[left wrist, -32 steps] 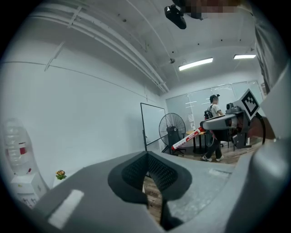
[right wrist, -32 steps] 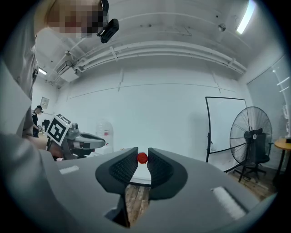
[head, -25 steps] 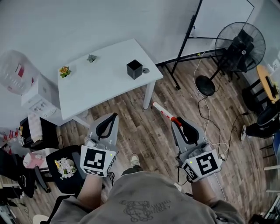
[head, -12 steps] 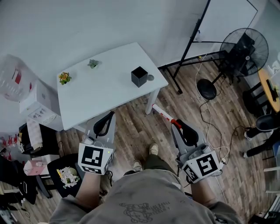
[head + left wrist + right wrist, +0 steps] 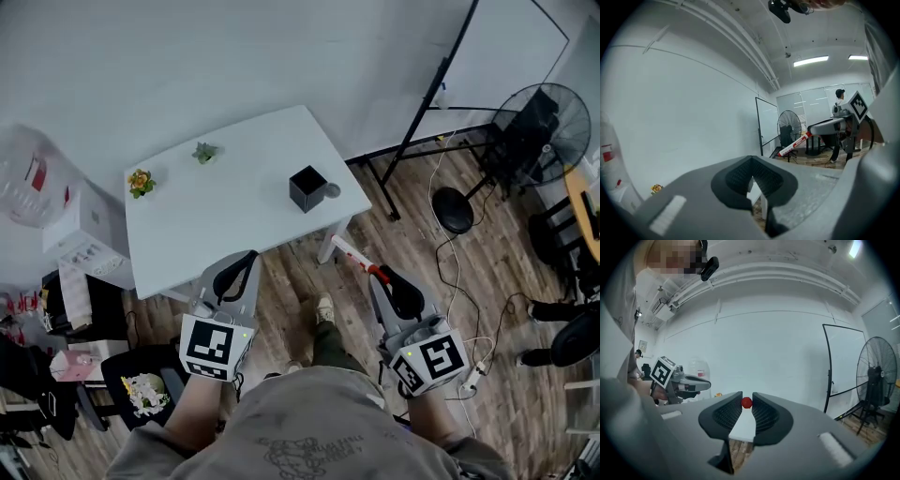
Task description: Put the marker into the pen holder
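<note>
- The left tool [image 5: 247, 255] is being held low on the person's left. Its jaws are being pressed together on nothing, and its tip is being held just short of the near edge of the desk [image 5: 216, 220].
- The right tool [image 5: 382, 276] is being held over the wooden floor, with its jaws being closed narrowly on the red end of the marker [image 5: 352, 254].
- The marker is being carried with its long axis running on from the right tool, forward and to the left. Its free white end is being pointed at the desk's near right corner, near it but not touching.
- The pen holder [image 5: 307, 188], a dark box, is being borne upright on the desk near the right edge, with a small round object [image 5: 332, 190] just beside it.
- The pen holder is being judged to lie forward and left of the marker's free end, roughly along the marker's own axis, and nearer the right tool than the left.
- The coming move is being judged to need the marker carried over the desk edge, tipped upright and lowered into the holder's top.
- Two small flower ornaments [image 5: 141, 181] are being seen towards the desk's far left, well apart from the holder.
</note>
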`<state>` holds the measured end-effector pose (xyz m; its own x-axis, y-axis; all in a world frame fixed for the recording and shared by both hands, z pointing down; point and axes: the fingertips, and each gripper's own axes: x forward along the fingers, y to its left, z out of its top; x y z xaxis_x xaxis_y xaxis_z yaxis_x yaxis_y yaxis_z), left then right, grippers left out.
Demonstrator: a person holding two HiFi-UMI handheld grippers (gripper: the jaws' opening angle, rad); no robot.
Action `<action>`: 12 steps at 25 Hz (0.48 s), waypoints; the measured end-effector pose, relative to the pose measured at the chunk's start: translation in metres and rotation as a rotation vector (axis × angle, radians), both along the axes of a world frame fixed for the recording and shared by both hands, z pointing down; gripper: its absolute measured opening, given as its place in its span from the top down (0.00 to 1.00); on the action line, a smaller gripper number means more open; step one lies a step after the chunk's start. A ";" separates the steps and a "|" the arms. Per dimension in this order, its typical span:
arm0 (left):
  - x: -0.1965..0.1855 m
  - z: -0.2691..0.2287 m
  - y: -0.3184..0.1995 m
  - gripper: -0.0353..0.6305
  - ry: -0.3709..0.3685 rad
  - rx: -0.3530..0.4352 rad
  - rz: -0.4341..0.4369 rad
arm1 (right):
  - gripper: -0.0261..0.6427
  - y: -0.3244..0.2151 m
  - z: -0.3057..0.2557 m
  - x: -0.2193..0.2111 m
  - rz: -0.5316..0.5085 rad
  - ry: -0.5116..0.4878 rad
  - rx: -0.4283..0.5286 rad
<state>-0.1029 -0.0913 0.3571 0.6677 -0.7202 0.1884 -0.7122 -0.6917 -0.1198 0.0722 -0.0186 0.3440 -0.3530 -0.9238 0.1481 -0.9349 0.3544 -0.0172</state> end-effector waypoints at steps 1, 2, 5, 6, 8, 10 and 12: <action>0.002 0.001 -0.007 0.94 0.000 -0.002 -0.003 | 0.82 -0.009 0.000 0.003 -0.005 -0.001 0.002; 0.005 0.002 -0.014 0.95 -0.002 -0.006 -0.006 | 0.82 -0.018 0.000 0.006 -0.010 -0.001 0.006; 0.015 0.004 -0.038 0.94 -0.007 -0.005 -0.024 | 0.82 -0.049 0.000 0.016 -0.029 0.015 0.013; 0.018 0.005 -0.047 0.94 -0.008 -0.002 -0.033 | 0.82 -0.060 0.002 0.020 -0.037 0.022 0.012; 0.027 0.007 -0.065 0.95 -0.012 -0.011 -0.055 | 0.82 -0.082 0.005 0.029 -0.057 0.023 0.002; 0.037 0.007 -0.084 0.94 -0.013 -0.026 -0.072 | 0.82 -0.105 0.005 0.037 -0.078 0.016 -0.005; 0.050 0.004 -0.105 0.94 -0.012 -0.028 -0.082 | 0.82 -0.131 0.002 0.047 -0.099 0.011 -0.007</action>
